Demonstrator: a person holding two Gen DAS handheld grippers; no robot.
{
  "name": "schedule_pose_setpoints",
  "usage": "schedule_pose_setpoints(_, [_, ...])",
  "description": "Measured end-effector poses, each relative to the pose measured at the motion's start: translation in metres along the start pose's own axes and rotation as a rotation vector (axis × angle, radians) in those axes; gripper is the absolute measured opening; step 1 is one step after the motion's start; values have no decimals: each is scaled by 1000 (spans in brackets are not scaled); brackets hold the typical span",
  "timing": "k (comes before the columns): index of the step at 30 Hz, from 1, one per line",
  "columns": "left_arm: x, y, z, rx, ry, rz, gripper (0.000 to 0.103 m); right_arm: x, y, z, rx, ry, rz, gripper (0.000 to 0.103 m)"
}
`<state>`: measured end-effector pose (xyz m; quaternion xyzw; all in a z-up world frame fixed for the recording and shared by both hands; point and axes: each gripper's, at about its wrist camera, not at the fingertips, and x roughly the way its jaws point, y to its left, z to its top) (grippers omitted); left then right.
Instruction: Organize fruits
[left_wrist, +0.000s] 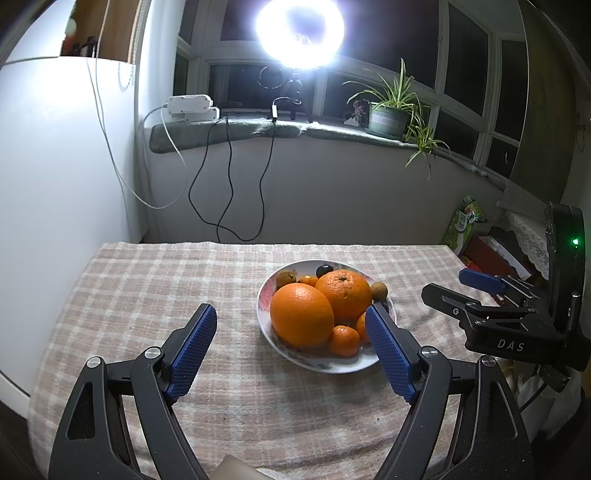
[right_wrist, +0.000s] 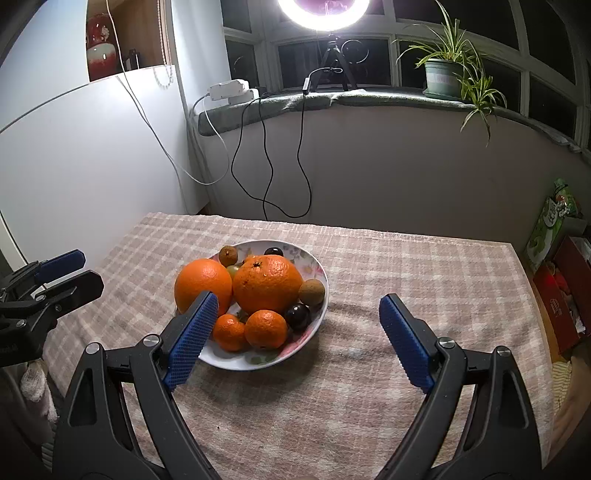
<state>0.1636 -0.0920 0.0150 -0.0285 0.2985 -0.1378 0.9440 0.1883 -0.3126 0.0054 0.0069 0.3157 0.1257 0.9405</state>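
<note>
Left wrist view: your left gripper (left_wrist: 291, 341) is spread wide with nothing between the pads, hanging low over the checked cloth (left_wrist: 147, 295) just in front of the plate (left_wrist: 332, 365). Its right pad overlaps the plate's near-right rim in the picture; I can't tell if it touches. All the fruit I can see is on the plate: two big oranges (left_wrist: 301, 315), small mandarins (left_wrist: 344, 340), a brown longan (left_wrist: 379, 290) at the rim and a dark grape (left_wrist: 324, 270) at the back. The right gripper (left_wrist: 443, 286) sits off to the right, clear of the plate.

Right wrist view: your right gripper (right_wrist: 299, 341) is likewise released and empty. Its left pad crosses the plate's near-left edge, right pad well out over bare cloth. Same pile is visible, plus a second dark grape (right_wrist: 297, 316) at the front. No loose fruit on the cloth in either view.

Step call: the fruit lies gathered on the plate, which fits both a finished gather and a pile waiting to be sorted out. Can't settle it from this, so I'm not calling a pick. If you do go in, the big oranges need nearly the full spread, and the rim longan may roll off.
</note>
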Motion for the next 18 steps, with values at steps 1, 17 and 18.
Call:
schedule_pose_setpoints(1, [0,0,0,0,0,0,83,0,0,0,1,1,-1,91])
schedule_pose_setpoints(17, [2,1,-2,4,3,-6,83,3,-3,-3,8,9,-6,91])
schedule_pose_setpoints(18, [2,1,-2,4,4,-6,83,4,-4,-4,8,11,-7,91])
